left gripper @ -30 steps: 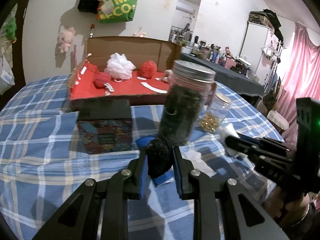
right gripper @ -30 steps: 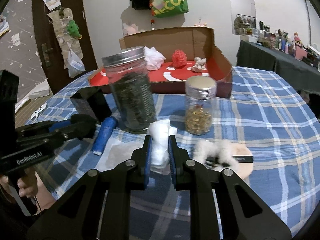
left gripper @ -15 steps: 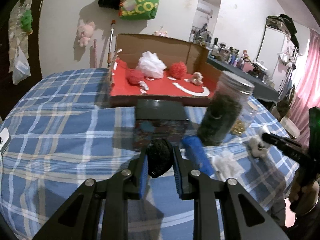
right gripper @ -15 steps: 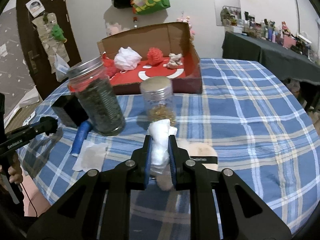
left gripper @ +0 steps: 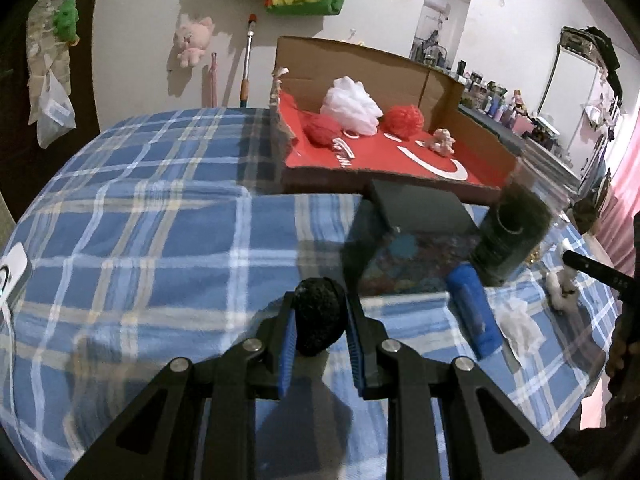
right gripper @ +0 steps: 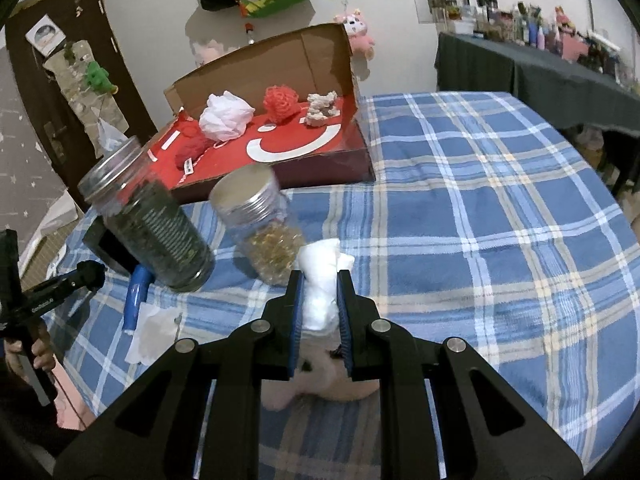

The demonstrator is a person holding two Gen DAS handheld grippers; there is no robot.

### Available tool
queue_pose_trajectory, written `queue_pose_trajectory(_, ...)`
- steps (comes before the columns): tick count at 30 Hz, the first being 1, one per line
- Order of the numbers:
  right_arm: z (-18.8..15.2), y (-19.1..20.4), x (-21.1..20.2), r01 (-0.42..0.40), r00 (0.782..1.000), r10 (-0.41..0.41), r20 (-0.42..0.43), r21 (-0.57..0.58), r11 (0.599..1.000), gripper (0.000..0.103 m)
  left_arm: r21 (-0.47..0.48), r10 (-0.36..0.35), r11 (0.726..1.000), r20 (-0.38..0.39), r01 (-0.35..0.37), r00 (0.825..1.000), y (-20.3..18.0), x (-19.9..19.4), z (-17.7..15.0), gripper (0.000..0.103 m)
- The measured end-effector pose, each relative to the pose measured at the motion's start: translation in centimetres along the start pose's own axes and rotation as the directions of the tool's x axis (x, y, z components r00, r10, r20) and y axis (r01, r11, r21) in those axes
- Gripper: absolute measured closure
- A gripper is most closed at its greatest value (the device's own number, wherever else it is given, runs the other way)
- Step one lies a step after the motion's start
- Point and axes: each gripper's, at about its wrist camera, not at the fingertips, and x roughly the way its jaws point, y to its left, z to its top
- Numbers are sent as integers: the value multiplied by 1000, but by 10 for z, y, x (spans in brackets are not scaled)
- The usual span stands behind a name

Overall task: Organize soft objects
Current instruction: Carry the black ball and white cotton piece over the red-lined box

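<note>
We see matt black plastic on the left gripper [left gripper: 320, 322], blue ribbed pads, bright metal screws. It pinches a black pom [left gripper: 319, 322], coarse and spongy. The right gripper [right gripper: 320, 312], same finish, clamps a white soft wad [right gripper: 321, 292], fluffy like cotton. Tabletop under blue plaid cloth [right gripper: 480, 220], woven, matt. Cardboard box [right gripper: 256, 76]: raw brown walls, glossy red printed floor. Both jars clear: dark jar [right gripper: 154, 222] and small jar [right gripper: 262, 232], each with a brushed metal lid. White mesh puff [left gripper: 352, 106] looks like netting.
</note>
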Motion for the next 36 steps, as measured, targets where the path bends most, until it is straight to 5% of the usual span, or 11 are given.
queue_pose_trajectory(16, 58, -27, 25, -180, 983, 179, -33, -43, 983, 88, 131, -149, 980, -1, 148, 989, 24, 25, 56, 79)
queue_pose_trajectory(36, 106, -3, 53, -362, 931, 345, -122, -165, 918, 88, 323, -333, 891, -16, 320, 943, -14, 30, 108, 79)
